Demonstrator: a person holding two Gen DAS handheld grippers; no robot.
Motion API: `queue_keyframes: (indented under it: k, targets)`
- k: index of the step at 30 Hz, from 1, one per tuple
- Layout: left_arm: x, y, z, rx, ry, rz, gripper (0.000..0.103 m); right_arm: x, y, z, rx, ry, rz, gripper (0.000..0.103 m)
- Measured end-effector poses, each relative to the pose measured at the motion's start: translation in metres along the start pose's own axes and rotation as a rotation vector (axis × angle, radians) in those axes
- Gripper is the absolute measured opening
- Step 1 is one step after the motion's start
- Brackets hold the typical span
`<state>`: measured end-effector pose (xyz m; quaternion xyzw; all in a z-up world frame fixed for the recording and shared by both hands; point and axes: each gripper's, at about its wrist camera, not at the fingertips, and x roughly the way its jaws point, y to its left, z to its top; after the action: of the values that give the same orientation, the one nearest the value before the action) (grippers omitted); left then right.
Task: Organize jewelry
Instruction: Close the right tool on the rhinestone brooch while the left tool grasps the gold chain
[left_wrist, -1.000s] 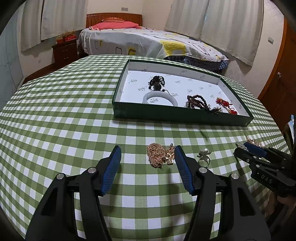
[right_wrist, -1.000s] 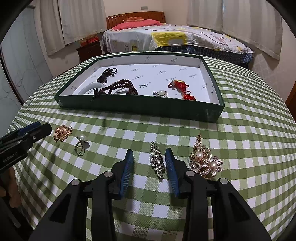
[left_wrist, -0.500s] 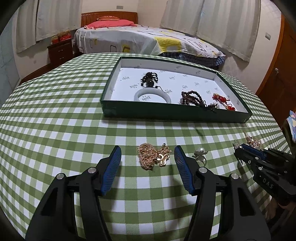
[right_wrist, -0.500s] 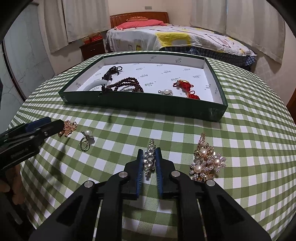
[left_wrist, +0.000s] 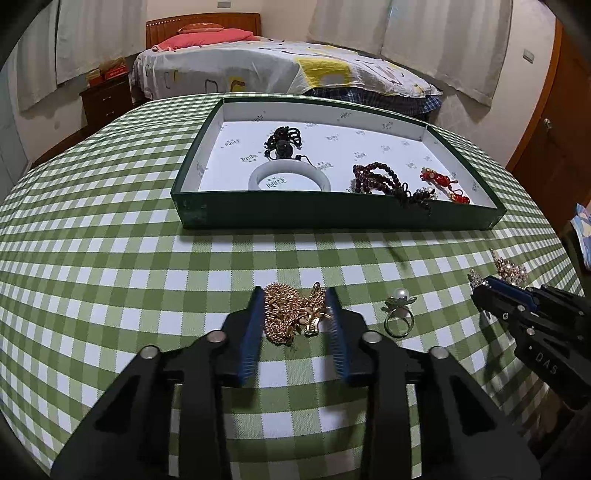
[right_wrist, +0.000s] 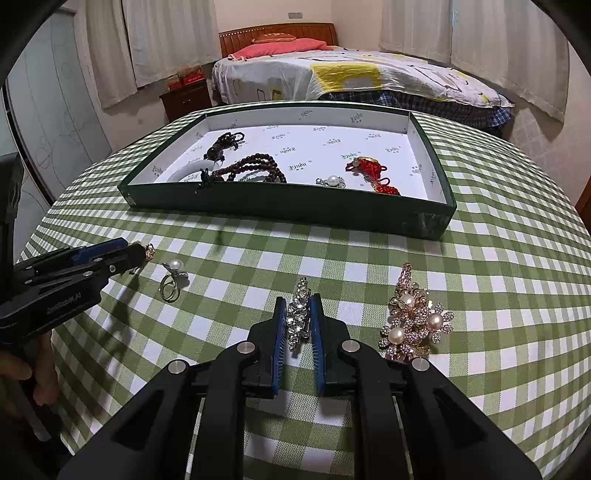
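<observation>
On the green-checked tablecloth (left_wrist: 110, 258) before the tray (left_wrist: 332, 216), the left gripper (left_wrist: 295, 314), jaws just closing, pinches the gold chain (left_wrist: 291, 314), the right gripper (right_wrist: 299, 317) clamps the rhinestone clip (right_wrist: 300, 314); lift both straight, slowly.

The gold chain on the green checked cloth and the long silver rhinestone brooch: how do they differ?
The gold chain is a loose bunched heap; the silver rhinestone brooch is one long stiff piece. The chain is plain yellow metal; the brooch sparkles with clear stones. The left gripper has just been closing around the chain, its pads at the heap's sides; the right gripper is clamped tight on the brooch. Both lie on the checked tablecloth, outside the green tray.
</observation>
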<state>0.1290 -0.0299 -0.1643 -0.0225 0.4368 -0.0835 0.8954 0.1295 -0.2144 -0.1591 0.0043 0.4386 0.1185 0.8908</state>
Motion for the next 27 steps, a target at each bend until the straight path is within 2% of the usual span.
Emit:
queue_keyframes:
  k: [2,3,4,18,27]
  targets:
    - [0.000,0.001,0.000,-0.001,0.000,0.002,0.023,0.000,0.000,0.000,0.000,0.000,0.000,0.014]
    - [0.000,0.003,0.000,-0.005,0.000,0.003,0.017,0.000,0.000,0.000,0.000,0.000,0.000,0.014]
    - [0.000,0.005,0.000,-0.012,0.000,0.001,0.016,0.000,0.000,0.000,0.000,0.000,0.000,0.014]
    - [-0.006,0.016,-0.003,-0.040,-0.007,-0.014,0.015,-0.001,0.000,0.000,0.000,0.000,0.000,0.014]
    - [-0.019,0.015,-0.001,-0.020,-0.038,-0.003,0.014,-0.001,0.000,0.000,0.002,-0.001,0.001,0.014]
